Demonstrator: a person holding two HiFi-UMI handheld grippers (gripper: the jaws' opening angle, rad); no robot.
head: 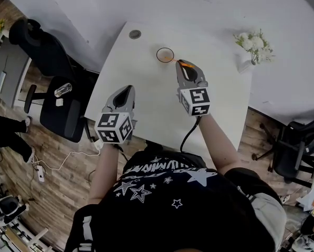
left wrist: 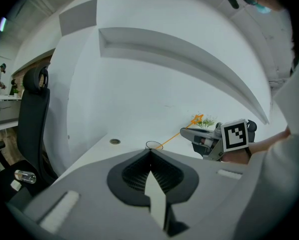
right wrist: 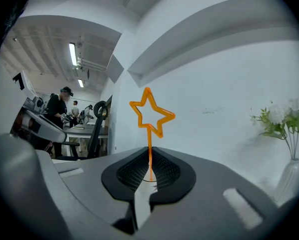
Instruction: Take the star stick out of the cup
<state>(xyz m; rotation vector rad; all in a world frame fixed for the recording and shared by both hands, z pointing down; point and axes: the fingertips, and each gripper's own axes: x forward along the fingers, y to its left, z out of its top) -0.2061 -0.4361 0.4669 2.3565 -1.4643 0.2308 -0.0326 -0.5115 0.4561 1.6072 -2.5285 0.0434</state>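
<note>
A clear cup (head: 165,54) stands at the far middle of the white table (head: 146,104). The orange star stick (head: 177,61) leans out of it to the right, its lower end at the cup's rim. My right gripper (head: 183,63) is just right of the cup, shut on the stick's shaft. In the right gripper view the star (right wrist: 150,113) rises above the closed jaws of my right gripper (right wrist: 150,171). The left gripper view shows the cup (left wrist: 153,145), the slanted stick (left wrist: 175,136) and the star. My left gripper (head: 127,90) hangs over the table's near left, shut and holding nothing.
A white vase of flowers (head: 254,49) stands at the table's far right. A round cable grommet (head: 135,34) sits at the far left corner. Black office chairs stand left (head: 62,106) and right (head: 291,146) of the table on the wooden floor.
</note>
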